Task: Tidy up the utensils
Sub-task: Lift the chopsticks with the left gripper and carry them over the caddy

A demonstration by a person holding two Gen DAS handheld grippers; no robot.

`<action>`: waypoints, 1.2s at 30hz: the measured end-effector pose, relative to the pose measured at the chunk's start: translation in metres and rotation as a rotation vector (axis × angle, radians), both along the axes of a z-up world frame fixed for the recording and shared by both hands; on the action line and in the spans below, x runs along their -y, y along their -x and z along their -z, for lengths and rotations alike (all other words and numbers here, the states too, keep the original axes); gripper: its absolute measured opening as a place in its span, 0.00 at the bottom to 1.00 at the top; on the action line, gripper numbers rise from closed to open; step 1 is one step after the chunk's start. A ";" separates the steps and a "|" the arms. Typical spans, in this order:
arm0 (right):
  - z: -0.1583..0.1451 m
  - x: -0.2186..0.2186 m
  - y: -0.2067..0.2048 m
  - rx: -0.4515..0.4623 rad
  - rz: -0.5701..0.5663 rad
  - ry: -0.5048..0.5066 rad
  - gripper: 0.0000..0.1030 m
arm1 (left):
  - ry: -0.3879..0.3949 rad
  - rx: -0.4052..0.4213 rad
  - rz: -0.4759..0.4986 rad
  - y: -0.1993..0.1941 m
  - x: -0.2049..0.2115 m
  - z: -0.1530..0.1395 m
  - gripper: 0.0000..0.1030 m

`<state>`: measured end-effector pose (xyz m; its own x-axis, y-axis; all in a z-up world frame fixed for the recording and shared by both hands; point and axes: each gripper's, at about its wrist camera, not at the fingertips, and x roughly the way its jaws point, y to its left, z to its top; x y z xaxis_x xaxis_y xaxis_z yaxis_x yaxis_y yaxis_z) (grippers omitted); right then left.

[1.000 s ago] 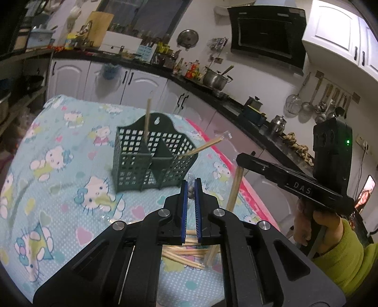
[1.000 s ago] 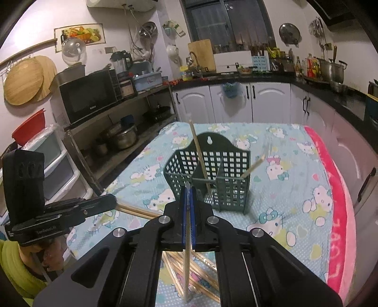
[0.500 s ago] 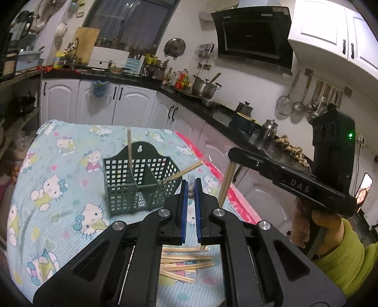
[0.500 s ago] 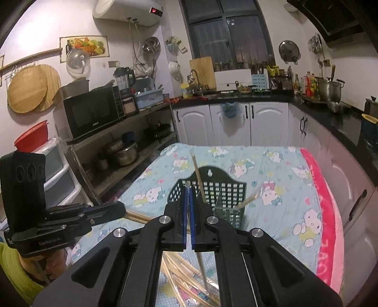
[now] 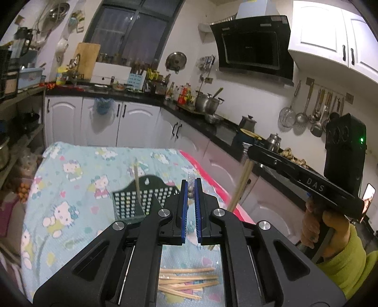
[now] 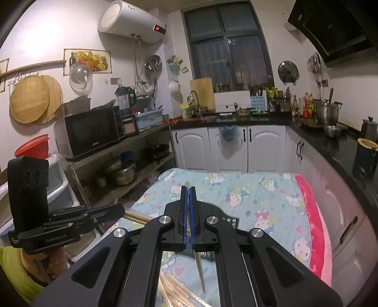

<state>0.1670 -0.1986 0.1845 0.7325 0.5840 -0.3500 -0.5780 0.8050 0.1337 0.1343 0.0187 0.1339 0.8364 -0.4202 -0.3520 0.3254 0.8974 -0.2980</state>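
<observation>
a home kitchen at night: white cabinets under a black counter, a dark window, a range hood on the wall, ladles hanging on a rail, a microwave on an open shelf and a white water heater up high. in the middle stands a table under a pale blue cartoon-cat cloth with a pink edge.

on the cloth sits a dark green perforated utensil basket with a divider; one chopstick stands upright in it. near the close edge of the table lies a loose pile of wooden chopsticks, seen between the gripper arms in both views.

the left gripper is clenched, its blue pads nearly together, with something small and pale caught at the tips (too blurred to name). from the right wrist view, wooden sticks poke out ahead of that gripper, but whether it holds them i cannot tell.

the right gripper is closed on a single chopstick, which runs between the blue pads and hangs down and slightly rightward, its lower end above the pile. in the left wrist view the same stick slants down from the gripper's tip, just beside the basket's right side and not in it.

a hand in a yellow-green sleeve grips the right tool's handle; a green light glows on its housing.
</observation>
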 end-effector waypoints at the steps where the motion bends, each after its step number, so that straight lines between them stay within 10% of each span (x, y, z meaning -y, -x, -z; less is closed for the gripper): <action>1: -0.003 0.000 -0.001 0.005 0.002 -0.001 0.02 | 0.001 0.004 -0.002 0.000 -0.001 -0.003 0.03; 18: -0.049 -0.012 -0.029 0.096 0.042 -0.012 0.02 | -0.077 0.043 -0.087 -0.007 -0.034 -0.049 0.03; 36: -0.052 -0.027 -0.083 0.102 0.078 -0.054 0.02 | -0.166 -0.072 -0.146 -0.036 -0.060 -0.018 0.03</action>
